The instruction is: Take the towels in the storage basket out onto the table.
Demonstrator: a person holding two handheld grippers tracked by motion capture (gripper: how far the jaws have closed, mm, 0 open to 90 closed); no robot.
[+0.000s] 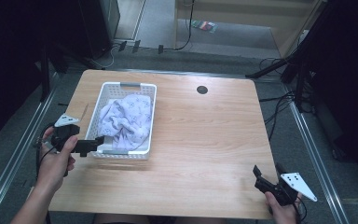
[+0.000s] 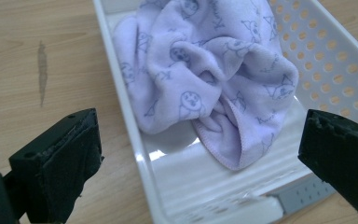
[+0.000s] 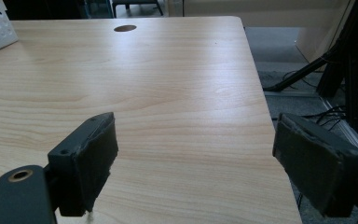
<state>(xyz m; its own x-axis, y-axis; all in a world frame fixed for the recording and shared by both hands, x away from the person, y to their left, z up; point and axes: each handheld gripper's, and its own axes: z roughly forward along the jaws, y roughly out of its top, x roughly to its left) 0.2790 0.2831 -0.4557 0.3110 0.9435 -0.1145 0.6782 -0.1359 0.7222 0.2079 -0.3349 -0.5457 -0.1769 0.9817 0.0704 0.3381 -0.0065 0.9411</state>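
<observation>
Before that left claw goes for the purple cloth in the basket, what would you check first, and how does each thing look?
1. Left gripper jaws open wide enough: ok.
2. Left gripper aimed at the purple cloth: ok, the cloth lies ahead between the jaws.
3. Cloth lies free in the white basket, nothing on top: ok.
4. Near basket rim out of the left jaw's path: not ok, it runs between the jaws.
5. Right gripper out of the way: ok, open at the table's near right corner.
6. Cloth caught in the basket holes: cannot tell.
</observation>
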